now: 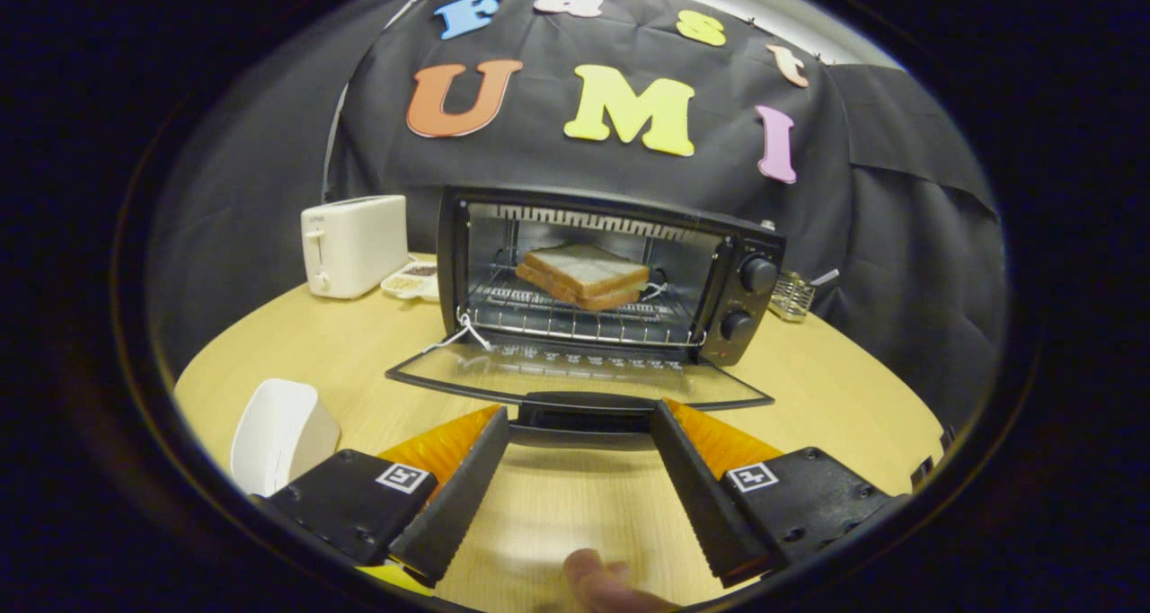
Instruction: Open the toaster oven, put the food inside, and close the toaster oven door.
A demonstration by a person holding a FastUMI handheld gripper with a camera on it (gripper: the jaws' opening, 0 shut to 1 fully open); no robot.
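Observation:
A black toaster oven (750,262) stands on the round wooden table (359,343), beyond my fingers. Its glass door (575,375) lies folded down flat toward me. A sandwich of sliced bread (584,276) rests on the wire rack (575,315) inside. My gripper (579,415) is open, its fingertips on either side of the door's dark handle (579,413), which sits just between the tips. Nothing is pressed between the fingers. A fingertip of a person's hand (597,581) shows below, between the finger bases.
A white pop-up toaster (353,244) stands left of the oven, with a small dish of food (411,280) beside it. A white plate-like object (280,435) lies left of my left finger. A small metal basket (795,294) sits right of the oven.

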